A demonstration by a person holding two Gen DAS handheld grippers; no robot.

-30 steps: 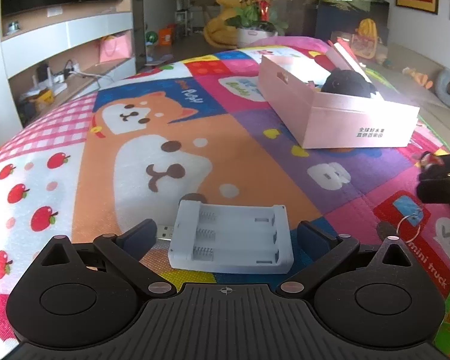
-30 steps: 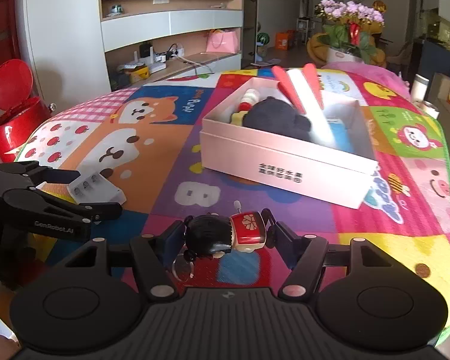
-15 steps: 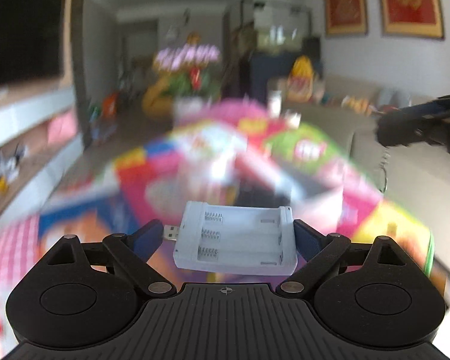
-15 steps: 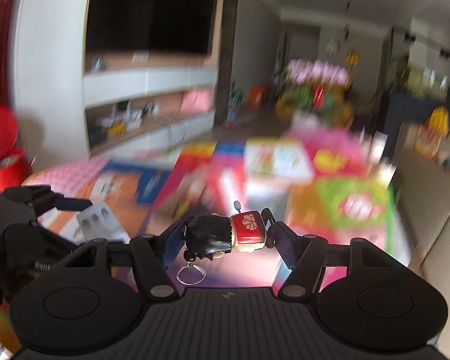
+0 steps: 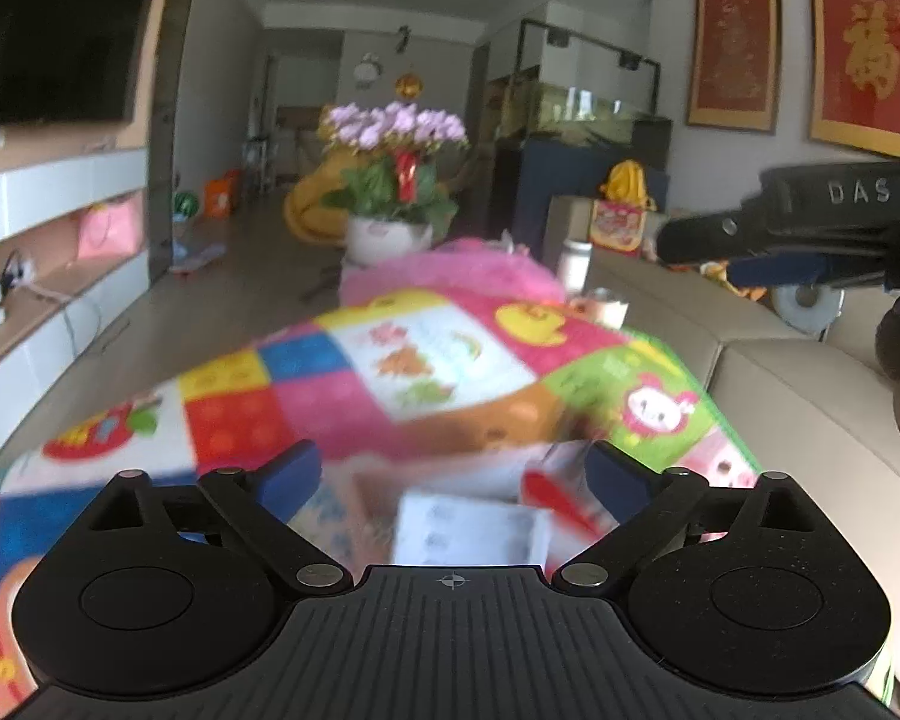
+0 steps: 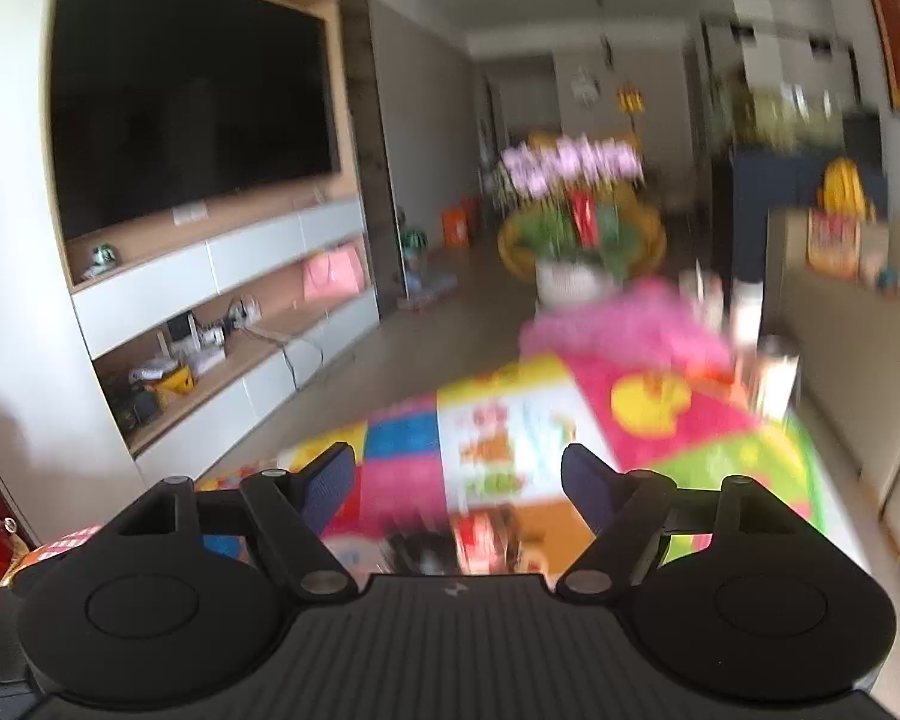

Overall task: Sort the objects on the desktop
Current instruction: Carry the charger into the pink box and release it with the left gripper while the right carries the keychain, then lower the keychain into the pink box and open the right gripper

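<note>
My left gripper [image 5: 456,468] hangs above the mat, its jaws opening, with nothing pressed between the blue pads. Just below it, a blurred white battery charger [image 5: 468,531] is loose, over a blurred pink box [image 5: 378,492] with a red item [image 5: 555,495] inside. My right gripper [image 6: 459,474] also has its jaws opening, and its pads touch nothing. Under it is the small black-and-red toy [image 6: 450,546], blurred and free of the fingers. In the left wrist view the right gripper [image 5: 810,228] shows at the right edge, held high.
The colourful play mat [image 5: 450,360] covers the table. A potted plant with pink flowers [image 5: 390,180] stands beyond its far end. A beige sofa [image 5: 780,390] runs along the right. Cups [image 6: 774,372] stand at the mat's far right corner. A TV wall [image 6: 180,108] is at the left.
Both grippers rose, moved forward over the box and opened. The charger has left the left jaws and the toy the right jaws; both now sit blurred below the fingers.
</note>
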